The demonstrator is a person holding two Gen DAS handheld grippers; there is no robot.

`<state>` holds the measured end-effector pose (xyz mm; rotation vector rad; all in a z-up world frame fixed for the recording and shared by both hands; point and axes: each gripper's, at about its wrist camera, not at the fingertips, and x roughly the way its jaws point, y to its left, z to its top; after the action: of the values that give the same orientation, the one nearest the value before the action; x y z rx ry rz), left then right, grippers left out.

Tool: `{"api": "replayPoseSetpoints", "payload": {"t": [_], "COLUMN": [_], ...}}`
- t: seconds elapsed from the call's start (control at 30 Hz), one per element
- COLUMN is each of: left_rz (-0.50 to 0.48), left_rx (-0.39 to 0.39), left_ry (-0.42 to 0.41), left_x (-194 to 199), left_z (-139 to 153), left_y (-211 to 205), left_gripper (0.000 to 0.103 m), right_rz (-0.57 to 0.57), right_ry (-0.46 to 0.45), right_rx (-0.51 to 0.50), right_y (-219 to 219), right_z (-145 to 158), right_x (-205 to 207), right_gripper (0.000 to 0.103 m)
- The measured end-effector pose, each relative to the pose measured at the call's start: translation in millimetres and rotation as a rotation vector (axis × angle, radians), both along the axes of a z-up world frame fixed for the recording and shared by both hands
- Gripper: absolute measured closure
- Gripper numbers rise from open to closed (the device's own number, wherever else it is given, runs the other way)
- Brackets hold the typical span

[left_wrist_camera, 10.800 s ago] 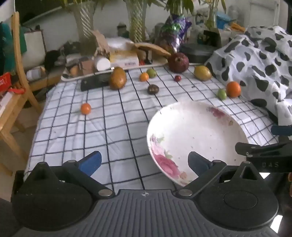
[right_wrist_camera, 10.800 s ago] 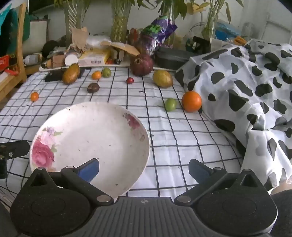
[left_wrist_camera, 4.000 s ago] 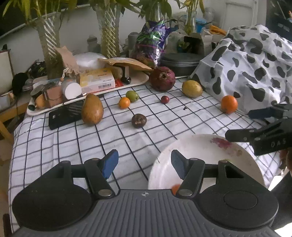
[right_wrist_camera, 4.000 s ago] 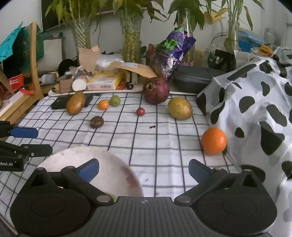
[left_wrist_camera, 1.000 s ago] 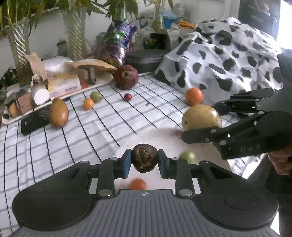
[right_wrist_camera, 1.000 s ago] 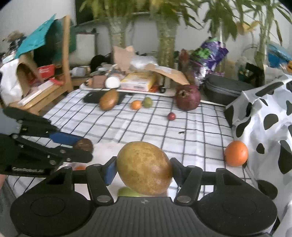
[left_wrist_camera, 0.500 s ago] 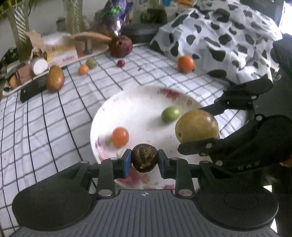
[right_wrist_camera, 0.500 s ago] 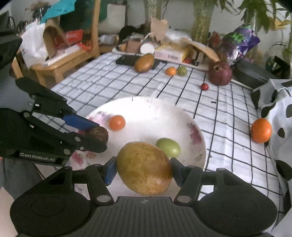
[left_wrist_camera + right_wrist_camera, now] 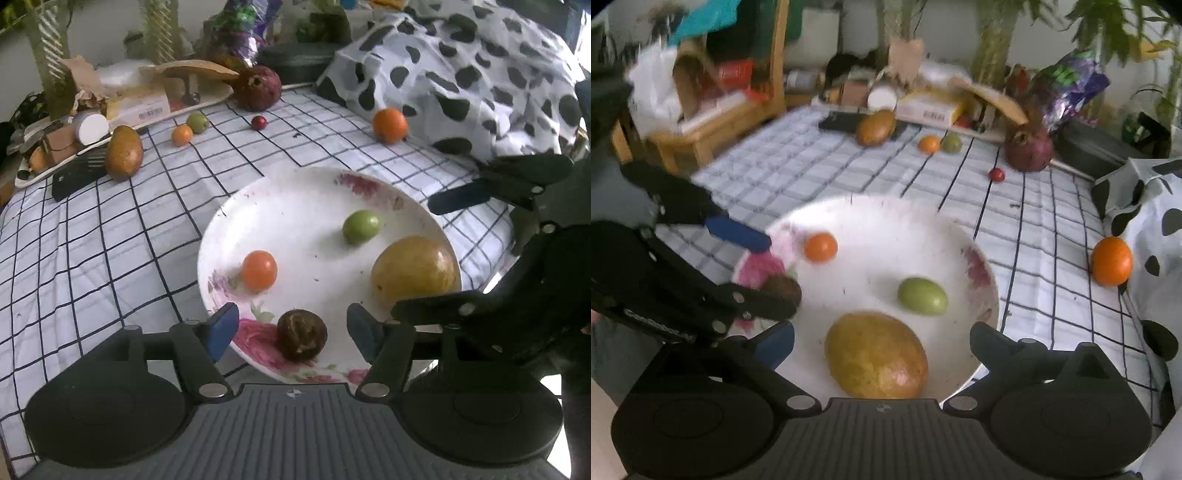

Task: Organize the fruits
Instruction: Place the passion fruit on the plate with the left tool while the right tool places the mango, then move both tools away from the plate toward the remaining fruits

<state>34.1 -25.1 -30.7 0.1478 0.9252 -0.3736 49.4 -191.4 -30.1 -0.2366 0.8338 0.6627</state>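
A white flowered plate (image 9: 295, 199) (image 9: 886, 221) lies on the checked tablecloth. On it are a small orange fruit (image 9: 259, 270) (image 9: 820, 247), a green fruit (image 9: 361, 226) (image 9: 922, 296), a big yellow fruit (image 9: 413, 271) (image 9: 876, 356) and a dark brown fruit (image 9: 302, 335) (image 9: 783, 290). My left gripper (image 9: 293, 330) is open, its jaws either side of the brown fruit, apart from it. My right gripper (image 9: 882, 341) is open around the yellow fruit, which rests on the plate.
Loose on the cloth are an orange (image 9: 389, 125) (image 9: 1112, 261), a dark red pomegranate (image 9: 257, 92), a small red fruit (image 9: 259, 122), a small orange and green pair (image 9: 190, 129), and a brown mango (image 9: 123, 151). A cluttered tray (image 9: 110, 110) sits behind. A cow-print cloth (image 9: 461, 74) is at right.
Both grippers have opened. The brown fruit has left the left gripper and the yellow fruit the right one; both now rest on the plate.
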Motion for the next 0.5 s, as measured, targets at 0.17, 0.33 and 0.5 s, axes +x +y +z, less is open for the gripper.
{"api": "replayPoseSetpoints", "payload": {"t": [0.17, 0.33, 0.5], "left_rz": [0.046, 0.083, 0.082], "left_rx": [-0.007, -0.025, -0.020], "left_ry": [-0.035, -0.067, -0.077], "left_x": [-2.4, -1.2, -0.8], "left_z": [8.2, 12.9, 13.1], "left_y": [5.7, 9.7, 8.1], "left_gripper": [0.040, 0.040, 0.040], "right_rz": [-0.072, -0.132, -0.171], "right_ry": [-0.011, -0.045, -0.045], "right_rx": [0.038, 0.054, 0.041], "right_y": [-10.5, -16.9, -19.5], "right_z": [8.1, 13.9, 12.0], "right_x": [-0.2, 3.0, 6.2], "right_gripper": [0.000, 0.000, 0.000]}}
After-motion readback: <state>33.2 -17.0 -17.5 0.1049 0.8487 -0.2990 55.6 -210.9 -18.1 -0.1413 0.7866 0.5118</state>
